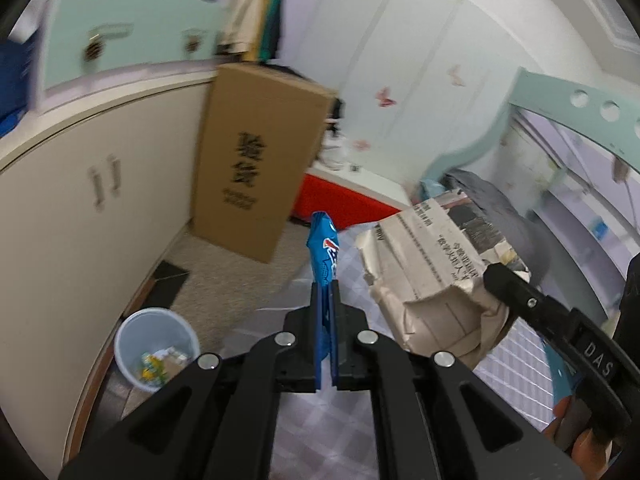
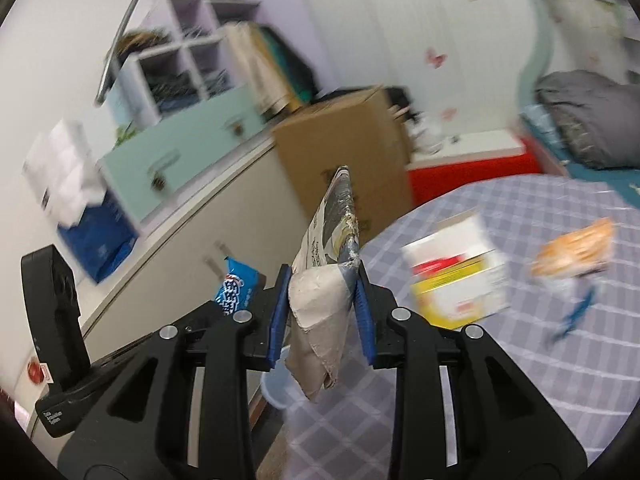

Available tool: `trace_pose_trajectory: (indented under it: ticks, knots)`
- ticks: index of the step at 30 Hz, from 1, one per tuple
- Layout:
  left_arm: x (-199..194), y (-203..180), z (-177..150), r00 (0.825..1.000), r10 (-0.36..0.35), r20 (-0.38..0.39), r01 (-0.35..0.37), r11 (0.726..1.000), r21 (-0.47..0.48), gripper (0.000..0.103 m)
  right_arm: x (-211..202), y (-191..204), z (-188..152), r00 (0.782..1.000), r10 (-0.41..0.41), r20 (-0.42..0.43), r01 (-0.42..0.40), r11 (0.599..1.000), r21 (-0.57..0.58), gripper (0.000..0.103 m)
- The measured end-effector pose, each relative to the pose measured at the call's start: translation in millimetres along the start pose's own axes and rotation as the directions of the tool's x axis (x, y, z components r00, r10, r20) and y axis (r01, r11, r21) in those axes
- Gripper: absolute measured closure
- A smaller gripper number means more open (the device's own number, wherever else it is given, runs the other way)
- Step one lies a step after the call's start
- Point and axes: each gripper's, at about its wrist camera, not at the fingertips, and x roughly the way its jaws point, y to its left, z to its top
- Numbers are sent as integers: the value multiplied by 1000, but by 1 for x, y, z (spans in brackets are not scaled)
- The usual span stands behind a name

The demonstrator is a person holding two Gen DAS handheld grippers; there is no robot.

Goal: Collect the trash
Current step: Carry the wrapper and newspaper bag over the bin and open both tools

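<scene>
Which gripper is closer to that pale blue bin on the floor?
The left. The left gripper, shut on a blue wrapper, hangs just right of the bin. The right gripper, holding crumpled newspaper, sits further right, beyond the left one.

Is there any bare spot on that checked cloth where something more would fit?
Yes. The checked cloth is bare in front, below the white and yellow box, and behind it toward the red cabinet. It is crowded on the right, where the box sits near an orange packet.

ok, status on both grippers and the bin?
Left gripper shut on blue wrapper. Right gripper shut on newspaper. Bin on floor, nothing blocking it.
</scene>
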Motion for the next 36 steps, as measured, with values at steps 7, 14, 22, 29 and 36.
trace_pose_trajectory:
  ticks: [7, 14, 22, 29, 36]
  knots:
    - [-5, 103, -6, 992, 121, -17, -122, 985, -121, 100, 81, 75, -36, 985, 95, -143, -106, 992, -69, 73]
    - [-2, 188, -9, 969, 247, -24, -246, 945, -216, 100, 156, 133, -66, 968, 115, -225, -148, 979, -137, 73]
    - [17, 244, -11, 944, 322, -71, -329, 909, -256, 100, 236, 161, -101, 957, 68, -281, -129, 971, -203, 35]
    - [35, 251, -19, 943, 316, -107, -333, 911, -244, 100, 244, 143, -115, 946, 62, -319, -122, 977, -172, 27]
    - [45, 244, -21, 947, 299, -120, -319, 921, -225, 100, 236, 133, -113, 950, 48, -310, -101, 983, -156, 24]
